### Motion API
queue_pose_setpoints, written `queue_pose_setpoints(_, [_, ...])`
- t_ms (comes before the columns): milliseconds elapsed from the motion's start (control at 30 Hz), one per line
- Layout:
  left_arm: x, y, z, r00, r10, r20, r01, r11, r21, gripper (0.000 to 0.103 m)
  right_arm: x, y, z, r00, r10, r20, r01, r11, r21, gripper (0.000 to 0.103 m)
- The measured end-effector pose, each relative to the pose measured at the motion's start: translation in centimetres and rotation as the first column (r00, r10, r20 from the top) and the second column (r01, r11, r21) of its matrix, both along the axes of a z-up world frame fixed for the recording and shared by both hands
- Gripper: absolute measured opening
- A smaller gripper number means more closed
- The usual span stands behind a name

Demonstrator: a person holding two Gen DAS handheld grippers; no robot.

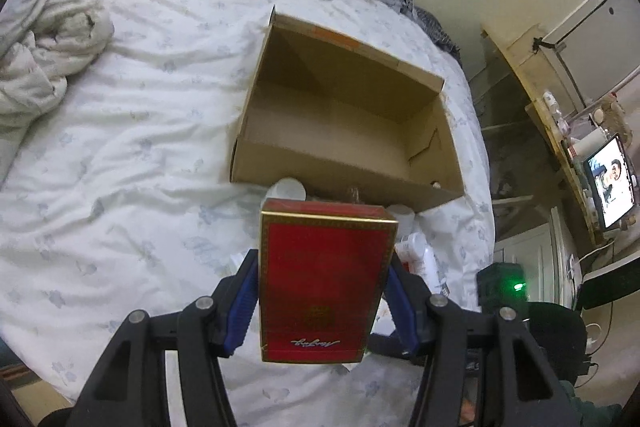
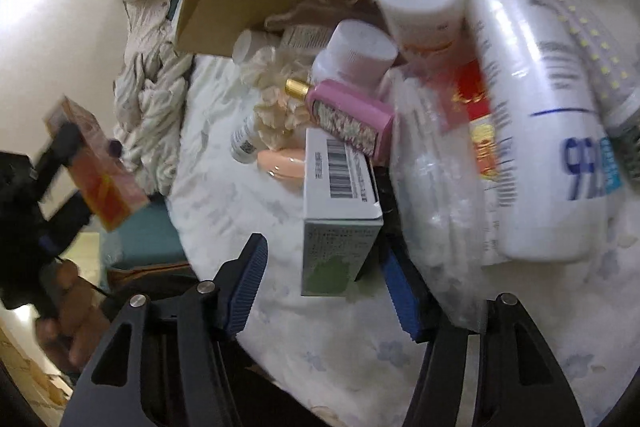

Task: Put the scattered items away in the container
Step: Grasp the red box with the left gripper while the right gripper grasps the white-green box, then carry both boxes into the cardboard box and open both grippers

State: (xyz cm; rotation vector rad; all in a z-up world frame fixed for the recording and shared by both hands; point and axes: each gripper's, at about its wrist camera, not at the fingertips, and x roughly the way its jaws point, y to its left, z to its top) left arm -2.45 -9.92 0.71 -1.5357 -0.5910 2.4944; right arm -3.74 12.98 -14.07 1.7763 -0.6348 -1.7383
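Red box [image 1: 326,287] sits clamped between left jaws, seemingly short of cardboard container [image 1: 344,115].

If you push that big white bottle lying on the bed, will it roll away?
Probably a little. The big white bottle is round and lies on its side, so a sideways nudge should roll it. It leans against a crinkly plastic bag on a soft bedsheet, which would likely stop it quickly.

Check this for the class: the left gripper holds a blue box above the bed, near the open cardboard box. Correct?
Not quite. The left wrist view shows the left gripper shut on a red box, not a blue one. It is above the bed, near the open cardboard box.
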Motion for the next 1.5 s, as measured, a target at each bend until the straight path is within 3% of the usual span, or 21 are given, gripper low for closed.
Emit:
queue_pose_setpoints(33, [0.1,0.0,0.1,1.0,0.001,-0.007,-0.001,1.0,0.002,0.059,0.1,-0.1,0.0,1.0,0.003,-0.015,-0.003,1.0,0.017,0.042])
queue_pose_setpoints(100, [0.3,0.1,0.2,1.0,0.003,-0.016,-0.003,1.0,0.002,0.059,0.2,0.2,0.3,1.0,-0.009,-0.03,0.009,1.0,0.01,0.04])
queue_pose_setpoints(133, [0.3,0.1,0.1,1.0,0.005,-0.017,-0.005,1.0,0.002,0.059,0.2,0.4,0.5,0.999,-0.015,-0.037,0.015,1.0,0.004,0.031])
queue_pose_setpoints(367, [0.7,0.0,0.2,0.999,0.029,-0.028,-0.03,0.999,-0.035,0.059,2.2,2.3,5.8,0.99,-0.011,-0.141,0.008,1.0,-0.022,0.029])
queue_pose_setpoints(500, [0.9,-0.1,0.3,0.999,0.039,-0.037,-0.041,0.997,-0.061,0.059,2.8,5.0,9.1,0.982,-0.065,-0.178,0.048,0.994,-0.101,0.029])
queue_pose_setpoints(633, [1.0,-0.5,0.8,0.996,0.057,-0.063,-0.059,0.998,-0.035,0.059,1.5,8.4,11.9,0.964,-0.158,-0.212,0.113,0.971,-0.211,0.029])
queue_pose_setpoints(733, [1.2,-0.7,1.4,0.994,0.059,-0.096,-0.06,0.998,-0.002,0.059,0.3,9.1,13.1,0.953,-0.158,-0.259,0.104,0.972,-0.211,0.029])
queue_pose_setpoints(933, [1.8,-0.8,3.5,0.975,0.088,-0.204,-0.098,0.995,-0.037,0.059,-2.3,8.9,13.4,0.951,-0.154,-0.268,0.101,0.974,-0.202,0.029])
queue_pose_setpoints(1067, [0.1,-0.7,3.1,0.979,0.084,-0.184,-0.095,0.994,-0.05,0.059,-6.1,7.2,14.0,0.943,-0.142,-0.3,0.097,0.982,-0.162,0.029])
queue_pose_setpoints(1233, [-4.0,0.6,2.6,0.983,0.026,-0.183,-0.061,0.98,-0.19,0.059,-12.1,6.1,14.6,0.923,-0.129,-0.363,0.094,0.989,-0.114,0.029])
queue_pose_setpoints(1333, [-6.6,1.7,2.2,0.981,0.002,-0.193,-0.05,0.968,-0.246,0.059,-14.9,5.1,13.7,0.924,-0.124,-0.362,0.093,0.99,-0.103,0.029])
queue_pose_setpoints(1500, [-10.3,2.8,0.7,0.983,-0.021,-0.183,-0.028,0.965,-0.26,0.059,-17.2,4.5,11.2,0.939,-0.085,-0.333,0.071,0.996,-0.054,0.029])
